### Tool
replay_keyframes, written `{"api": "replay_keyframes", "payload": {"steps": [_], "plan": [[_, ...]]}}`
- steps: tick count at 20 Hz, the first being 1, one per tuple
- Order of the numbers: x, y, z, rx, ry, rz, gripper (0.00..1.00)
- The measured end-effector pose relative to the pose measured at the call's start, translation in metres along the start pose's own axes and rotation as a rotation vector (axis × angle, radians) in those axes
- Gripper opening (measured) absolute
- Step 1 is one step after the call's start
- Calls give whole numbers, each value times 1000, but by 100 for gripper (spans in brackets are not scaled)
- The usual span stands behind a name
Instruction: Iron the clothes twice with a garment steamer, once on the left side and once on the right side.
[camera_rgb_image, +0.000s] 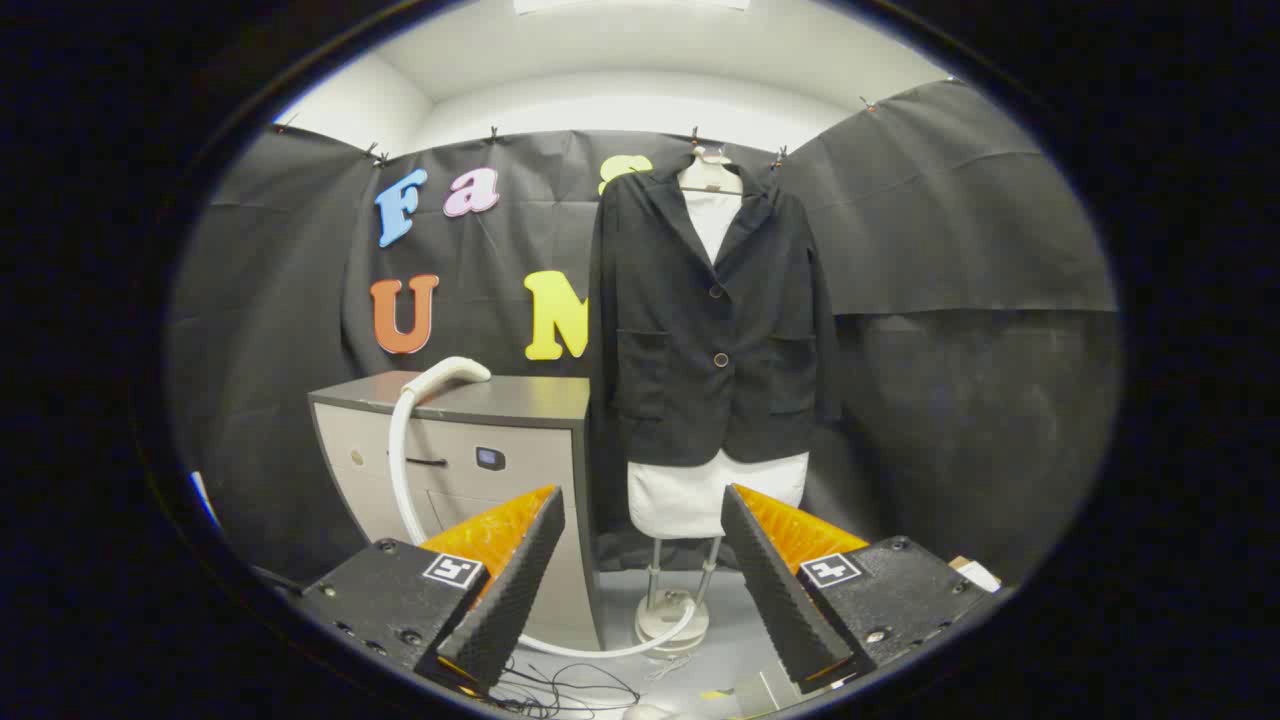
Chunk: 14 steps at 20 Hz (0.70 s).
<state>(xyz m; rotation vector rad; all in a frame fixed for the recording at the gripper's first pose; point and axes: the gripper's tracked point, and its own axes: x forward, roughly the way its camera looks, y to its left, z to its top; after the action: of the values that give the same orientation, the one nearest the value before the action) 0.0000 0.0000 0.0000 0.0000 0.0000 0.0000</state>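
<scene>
A black jacket (712, 320) hangs on a white mannequin torso (700, 495), well beyond my fingers and upright on a stand (672, 610). To its left, the white steamer head (445, 375) lies on top of a grey cabinet (480, 440). Its white hose (400, 470) drops down the cabinet front and curves along the floor to the stand's base. My gripper (640, 545) is open, with nothing between its fingers, pointing toward the gap between cabinet and mannequin.
Black cloth walls close the booth behind and at both sides. Thin dark cables (560, 690) lie on the grey floor below my fingers. A small box (975, 572) sits low on the right.
</scene>
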Motion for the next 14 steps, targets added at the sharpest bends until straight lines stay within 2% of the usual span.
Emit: {"api": "replay_keyframes", "payload": {"steps": [14], "plan": [[1,15,2,29,33,-2,100]]}}
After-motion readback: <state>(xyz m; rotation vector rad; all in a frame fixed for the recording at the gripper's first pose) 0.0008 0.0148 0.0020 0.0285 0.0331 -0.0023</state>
